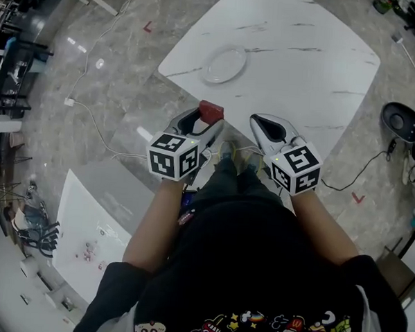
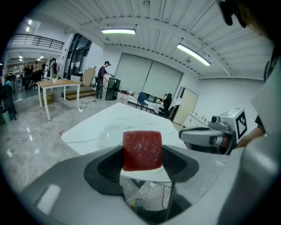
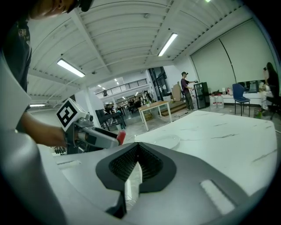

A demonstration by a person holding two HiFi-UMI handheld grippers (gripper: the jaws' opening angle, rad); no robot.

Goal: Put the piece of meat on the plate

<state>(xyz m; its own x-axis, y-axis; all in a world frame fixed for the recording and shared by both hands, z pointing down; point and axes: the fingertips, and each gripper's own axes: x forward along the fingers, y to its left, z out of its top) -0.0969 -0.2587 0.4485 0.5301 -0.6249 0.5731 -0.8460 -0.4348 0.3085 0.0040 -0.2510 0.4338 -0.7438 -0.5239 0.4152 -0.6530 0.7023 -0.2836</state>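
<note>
A dark red block of meat (image 1: 211, 112) is clamped in my left gripper (image 1: 208, 117), held short of the white marble table's near edge. The left gripper view shows the meat (image 2: 142, 150) filling the gap between the black pads, with the clear plate (image 2: 110, 134) on the table beyond it. That plate (image 1: 224, 64) lies near the table's left corner. My right gripper (image 1: 264, 122) is beside the left one, jaws closed together with nothing between them. From the right gripper view I see the left gripper and its meat (image 3: 121, 137) at the left and the plate (image 3: 167, 141) ahead.
The white marble table (image 1: 303, 56) stands on a glossy grey floor. Cables (image 1: 92, 114) trail over the floor at the left, and a black device (image 1: 398, 122) sits at the right. A wooden table (image 2: 59, 88) and people stand far off.
</note>
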